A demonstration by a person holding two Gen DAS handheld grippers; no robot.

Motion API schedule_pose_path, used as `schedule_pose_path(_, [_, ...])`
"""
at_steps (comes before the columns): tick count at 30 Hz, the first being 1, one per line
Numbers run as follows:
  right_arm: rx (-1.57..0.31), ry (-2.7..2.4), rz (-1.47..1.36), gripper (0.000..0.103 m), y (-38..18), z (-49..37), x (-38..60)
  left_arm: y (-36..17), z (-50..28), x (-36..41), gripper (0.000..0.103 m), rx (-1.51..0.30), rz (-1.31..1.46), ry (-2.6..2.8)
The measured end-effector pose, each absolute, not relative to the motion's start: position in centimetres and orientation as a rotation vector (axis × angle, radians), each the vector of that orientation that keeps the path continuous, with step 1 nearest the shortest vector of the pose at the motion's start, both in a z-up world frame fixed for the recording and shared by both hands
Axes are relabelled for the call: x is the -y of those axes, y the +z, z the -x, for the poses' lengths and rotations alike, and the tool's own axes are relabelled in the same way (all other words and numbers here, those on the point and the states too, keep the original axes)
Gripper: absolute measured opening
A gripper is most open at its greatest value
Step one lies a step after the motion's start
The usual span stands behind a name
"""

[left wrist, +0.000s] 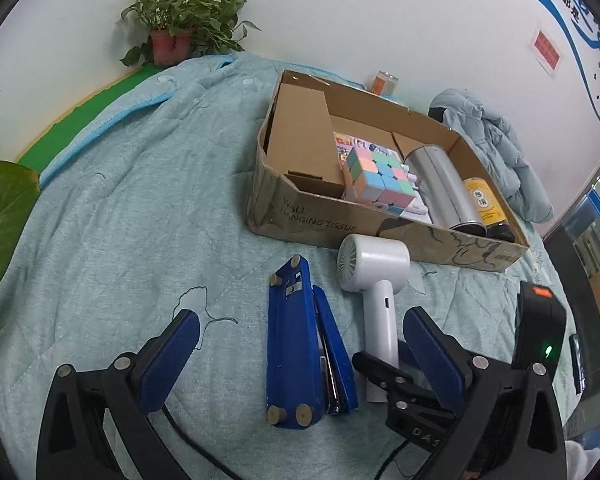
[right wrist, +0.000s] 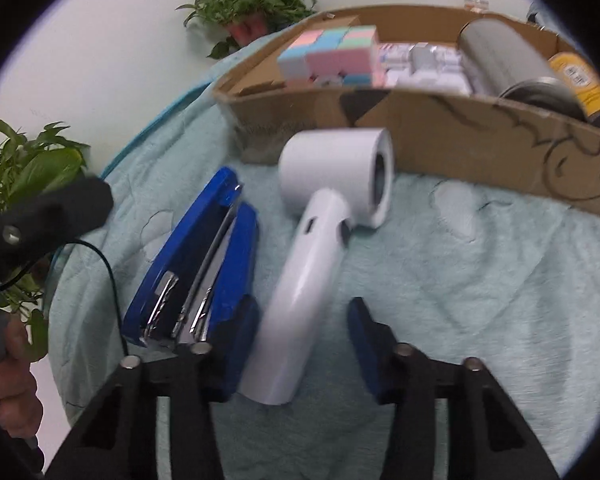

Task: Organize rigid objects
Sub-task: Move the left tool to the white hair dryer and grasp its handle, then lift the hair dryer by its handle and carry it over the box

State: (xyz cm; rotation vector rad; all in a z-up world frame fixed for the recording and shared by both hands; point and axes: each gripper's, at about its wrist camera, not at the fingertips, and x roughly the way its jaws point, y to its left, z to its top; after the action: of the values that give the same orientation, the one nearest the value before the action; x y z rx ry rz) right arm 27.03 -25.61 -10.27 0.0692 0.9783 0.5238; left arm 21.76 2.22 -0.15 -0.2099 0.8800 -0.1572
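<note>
A blue stapler [left wrist: 300,344] lies on the teal blanket between the open fingers of my left gripper [left wrist: 304,344]. A white hair dryer [left wrist: 374,292] lies beside it, right of the stapler. In the right wrist view the hair dryer's handle [right wrist: 300,296] lies between the open fingers of my right gripper [right wrist: 304,344], with the stapler [right wrist: 204,256] to its left. The right gripper also shows in the left wrist view [left wrist: 412,384]. A cardboard box [left wrist: 312,220] behind holds a pastel cube [left wrist: 380,178], a silver cylinder [left wrist: 440,184] and a yellow bottle [left wrist: 484,202].
A potted plant [left wrist: 176,28] stands at the far wall, and more leaves [left wrist: 0,216] hang at the left. A light blue jacket [left wrist: 496,140] lies beyond the box. A can [left wrist: 384,82] stands behind the box. The blanket [left wrist: 120,208] spreads left of the box.
</note>
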Motion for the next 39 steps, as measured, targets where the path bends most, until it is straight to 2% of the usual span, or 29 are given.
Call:
schedule_pose_path(6, [-0.942,0.461,-0.095,0.025,-10.0,-24.9,27.5,1.7,-21.1,-0.7,0.102,-0.880,0.247,-0.263])
schedule_pose_path(14, [-0.936,0.364,-0.178,0.025,-10.3,-18.9,35.0,-0.8,-19.0,8.1,0.101,-0.985,0.260,-0.543])
schedule_pose_path(16, [-0.923,0.354,-0.209,0.025,-10.5,-17.5,36.4,-1.7,-18.7,10.6,0.095,-1.029,0.236,-0.597])
schedule_pose_path(18, [-0.911,0.358,-0.248,0.025,-10.5,-17.1,37.6,-2.9,-18.8,12.2,0.084,-1.094,0.256,-0.636])
schedule_pose_path(20, [-0.908,0.359,-0.272,0.025,-10.4,-17.1,38.1,-4.4,-18.9,14.0,0.081,-1.164,0.248,-0.635])
schedule_pose_path(21, [-0.909,0.363,-0.283,0.025,-10.4,-17.2,38.3,-4.9,-19.0,14.8,0.072,-1.188,0.231,-0.634])
schedule_pose_path(24, [-0.919,0.381,-0.291,0.025,-11.0,-17.2,37.9,-6.6,-19.3,16.1,0.060,-1.253,0.242,-0.632])
schedule_pose_path(29, [-0.921,0.408,-0.268,0.025,-11.0,-17.6,37.6,-7.2,-19.3,16.4,0.051,-1.252,0.242,-0.601])
schedule_pose_path(32, [-0.935,0.416,-0.238,0.025,-11.1,-18.2,36.9,-7.4,-19.6,15.9,0.035,-1.243,0.245,-0.565])
schedule_pose_path(39, [-0.924,0.414,-0.191,0.025,-10.4,-18.7,35.8,-5.9,-19.9,14.2,0.033,-1.162,0.244,-0.559])
